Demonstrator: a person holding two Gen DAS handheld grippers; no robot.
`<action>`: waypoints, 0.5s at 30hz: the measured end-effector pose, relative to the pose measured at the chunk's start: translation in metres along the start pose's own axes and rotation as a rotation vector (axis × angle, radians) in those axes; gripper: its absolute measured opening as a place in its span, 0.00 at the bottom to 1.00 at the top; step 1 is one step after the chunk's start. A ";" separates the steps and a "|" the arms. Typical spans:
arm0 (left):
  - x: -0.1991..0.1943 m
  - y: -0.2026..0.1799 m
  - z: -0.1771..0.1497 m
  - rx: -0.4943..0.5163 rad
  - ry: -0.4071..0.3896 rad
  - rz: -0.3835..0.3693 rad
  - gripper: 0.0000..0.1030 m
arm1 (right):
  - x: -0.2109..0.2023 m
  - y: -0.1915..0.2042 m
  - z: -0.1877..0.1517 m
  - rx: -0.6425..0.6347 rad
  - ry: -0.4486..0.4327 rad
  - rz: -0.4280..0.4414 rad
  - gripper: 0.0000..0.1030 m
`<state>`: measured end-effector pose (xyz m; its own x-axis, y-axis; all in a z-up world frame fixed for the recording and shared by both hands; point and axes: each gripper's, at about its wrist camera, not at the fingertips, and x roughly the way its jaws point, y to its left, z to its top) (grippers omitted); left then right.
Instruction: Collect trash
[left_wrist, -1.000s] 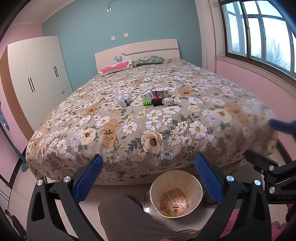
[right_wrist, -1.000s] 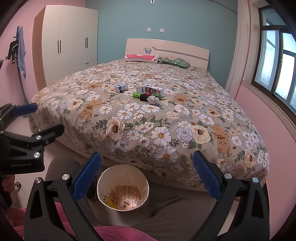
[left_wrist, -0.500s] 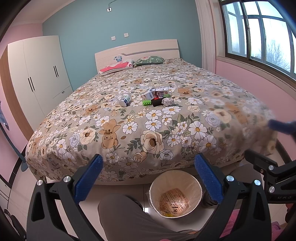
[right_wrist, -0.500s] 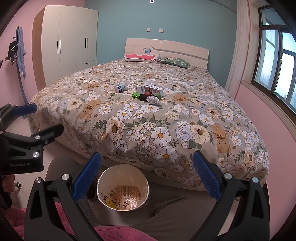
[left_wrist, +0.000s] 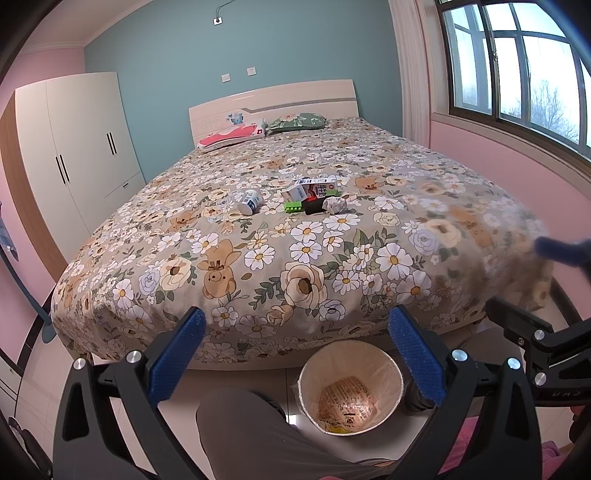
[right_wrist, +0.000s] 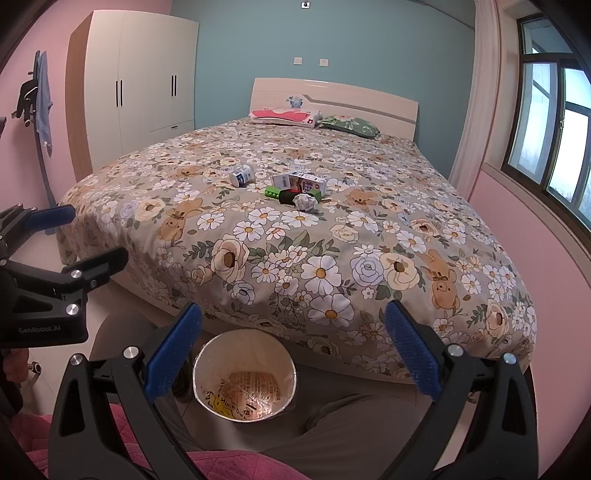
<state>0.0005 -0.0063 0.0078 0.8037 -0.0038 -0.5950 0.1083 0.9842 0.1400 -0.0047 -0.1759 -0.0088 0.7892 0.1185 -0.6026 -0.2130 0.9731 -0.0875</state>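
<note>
Both pairs of blue fingers (left_wrist: 176, 361) are spread wide and hold nothing: the left gripper (left_wrist: 295, 363) and right gripper (right_wrist: 291, 360) hang over the waste bin (right_wrist: 207, 354) at 6 o'clock. The trash sits well apart at 12 o'clock on the bed (left_wrist: 332, 266): a small bottle (left_wrist: 250, 201), carton (left_wrist: 317, 185), green piece (left_wrist: 293, 206), crumpled ball (left_wrist: 334, 205).

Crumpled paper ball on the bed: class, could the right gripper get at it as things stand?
Probably yes. The right gripper is open and empty, and bare bedspread lies before the paper ball, though it is far off.
</note>
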 end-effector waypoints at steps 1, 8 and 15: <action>0.000 0.000 0.000 0.000 0.000 0.000 0.98 | 0.000 0.000 0.000 0.000 0.000 0.001 0.94; 0.000 -0.001 0.001 0.000 0.001 -0.001 0.98 | 0.000 0.002 0.001 -0.003 -0.001 -0.001 0.94; 0.000 0.000 0.001 -0.001 0.002 -0.002 0.98 | 0.000 0.003 0.003 -0.005 0.000 0.000 0.94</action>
<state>0.0011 -0.0070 0.0088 0.8026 -0.0052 -0.5964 0.1092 0.9843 0.1384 -0.0035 -0.1728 -0.0073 0.7892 0.1184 -0.6027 -0.2158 0.9721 -0.0917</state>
